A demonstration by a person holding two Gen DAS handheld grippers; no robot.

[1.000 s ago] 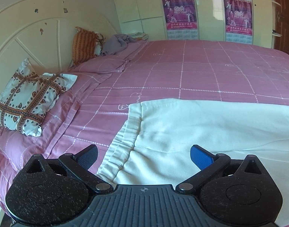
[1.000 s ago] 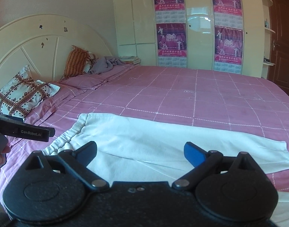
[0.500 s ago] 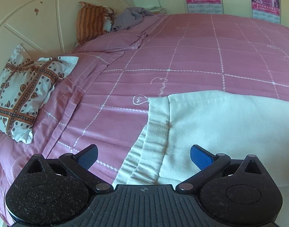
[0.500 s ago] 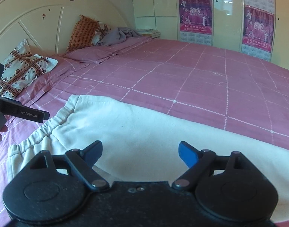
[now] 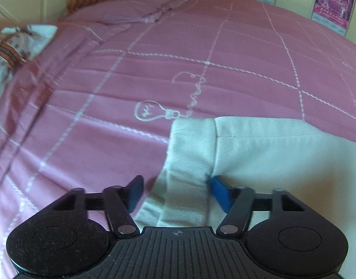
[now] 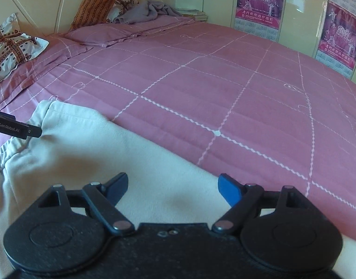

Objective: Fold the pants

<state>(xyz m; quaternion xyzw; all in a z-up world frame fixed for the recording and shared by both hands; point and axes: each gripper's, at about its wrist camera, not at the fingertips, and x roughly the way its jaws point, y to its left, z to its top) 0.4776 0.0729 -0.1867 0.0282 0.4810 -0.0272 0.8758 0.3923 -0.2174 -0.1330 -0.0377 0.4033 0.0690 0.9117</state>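
White pants lie flat on the pink bedspread. Their waistband runs between the fingers of my left gripper. Its jaws are closing, the right pad touches the cloth, and a gap remains at the left pad. In the right wrist view the pants stretch across the lower left, with the gathered waistband at the left edge. My right gripper hovers low over the cloth near the far edge of the pants. Its jaws are wide, closing slightly, and nothing is pinched. The left gripper's black side shows at the waistband.
Patterned pillows and an orange one lean on the cream headboard at the left. A grey blanket and books lie at the far corner. Wardrobe doors with posters stand behind the bed.
Both grippers have come down and forward, close over the pants. The left jaws have narrowed around the waistband; the right jaws have narrowed a little.
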